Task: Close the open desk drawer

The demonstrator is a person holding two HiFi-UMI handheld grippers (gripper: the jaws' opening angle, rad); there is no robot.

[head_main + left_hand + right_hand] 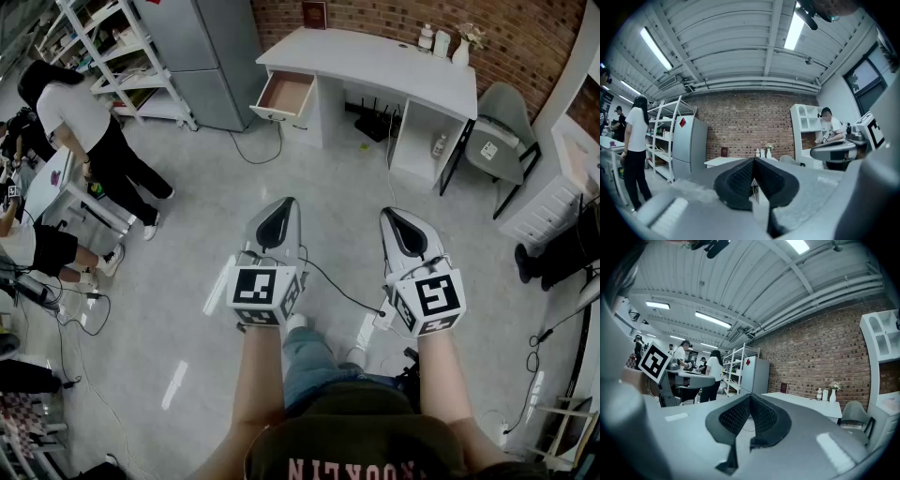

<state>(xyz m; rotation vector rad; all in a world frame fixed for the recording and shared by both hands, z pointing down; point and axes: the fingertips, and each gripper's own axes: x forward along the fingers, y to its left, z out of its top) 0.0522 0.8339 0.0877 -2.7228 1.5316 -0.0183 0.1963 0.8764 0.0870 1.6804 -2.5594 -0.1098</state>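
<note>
1. The left gripper has its jaws pressed together with nothing between them. The right gripper just beside it is likewise closed and empty. Both point level over bare floor.
2. The open drawer lies well ahead of both, roughly in line with the left gripper. It sticks out from the left end of the white desk.
3. The step in hand looks like the approach, as nothing is touched yet. It would be best to come up square to the drawer front with the jaws closed, set one tip on the middle of the panel and push straight in. An off-centre push may skew the drawer.
4. The drawer looks empty, showing only its bare bottom. Farther out, ahead and right of the right gripper, a vase with flowers stands on the desk beside two small bottles.
</note>
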